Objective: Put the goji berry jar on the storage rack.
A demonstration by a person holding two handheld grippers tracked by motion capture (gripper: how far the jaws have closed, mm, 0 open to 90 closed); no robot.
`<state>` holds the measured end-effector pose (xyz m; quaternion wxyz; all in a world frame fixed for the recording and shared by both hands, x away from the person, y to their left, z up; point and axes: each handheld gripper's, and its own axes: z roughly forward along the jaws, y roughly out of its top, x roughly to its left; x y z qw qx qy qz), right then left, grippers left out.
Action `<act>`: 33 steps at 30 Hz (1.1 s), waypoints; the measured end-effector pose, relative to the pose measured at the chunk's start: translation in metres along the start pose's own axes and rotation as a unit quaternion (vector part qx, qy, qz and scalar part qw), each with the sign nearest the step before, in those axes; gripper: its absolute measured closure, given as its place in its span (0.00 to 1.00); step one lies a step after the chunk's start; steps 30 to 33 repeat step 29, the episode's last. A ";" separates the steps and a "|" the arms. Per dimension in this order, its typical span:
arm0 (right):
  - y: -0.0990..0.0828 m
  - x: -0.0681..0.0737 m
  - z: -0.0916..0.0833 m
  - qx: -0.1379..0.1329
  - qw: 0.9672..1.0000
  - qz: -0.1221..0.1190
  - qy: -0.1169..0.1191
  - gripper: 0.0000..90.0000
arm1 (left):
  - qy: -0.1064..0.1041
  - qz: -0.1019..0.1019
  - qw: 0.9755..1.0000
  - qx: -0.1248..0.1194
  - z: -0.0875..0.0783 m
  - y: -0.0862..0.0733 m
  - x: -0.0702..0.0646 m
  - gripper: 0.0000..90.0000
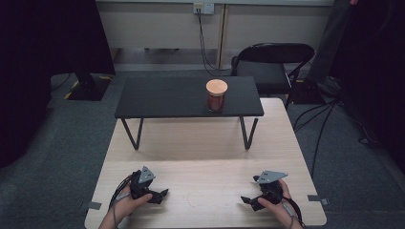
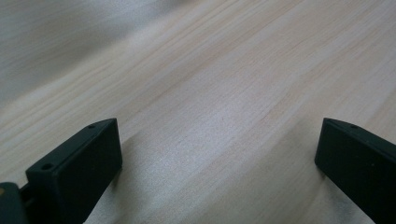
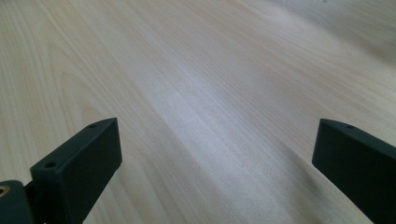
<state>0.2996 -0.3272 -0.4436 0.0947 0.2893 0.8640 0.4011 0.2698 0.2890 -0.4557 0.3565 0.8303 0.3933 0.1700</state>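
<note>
With both hands low on the table (image 1: pixel 200 143), my left gripper (image 1: pixel 161 194) and right gripper (image 1: pixel 246 200) gape, empty; jar (image 1: pixel 216 95) on shelf (image 1: pixel 162 98), chair (image 1: pixel 272 62) behind.

The table (image 1: pixel 205 157) was pale wood with fine straight grain, and the low shelf (image 1: pixel 157 98) standing on it was matte black, legs included. On the shelf, the jar (image 1: pixel 216 101) was a coppery reddish brown under a light tan lid (image 1: pixel 217 86). Both grippers had black jaws and grey top plates, the chair (image 1: pixel 267 67) was black, and the floor (image 1: pixel 57 143) was dark grey.
</note>
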 end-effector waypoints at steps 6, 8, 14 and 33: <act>-0.001 -0.003 0.005 0.019 1.000 0.001 0.001 0.00 | 0.000 0.000 1.000 0.000 0.000 0.000 0.000 0.00; -0.001 -0.004 0.005 0.018 1.000 -0.004 0.000 0.00 | 0.000 0.000 1.000 0.000 0.000 0.000 0.000 0.00; -0.002 -0.001 0.006 0.019 1.000 -0.017 -0.008 0.00 | 0.000 0.000 1.000 0.000 0.000 0.000 0.000 0.00; -0.001 0.006 0.009 0.024 0.999 -0.036 -0.023 0.00 | 0.000 -0.001 1.000 0.001 0.000 0.000 0.000 0.00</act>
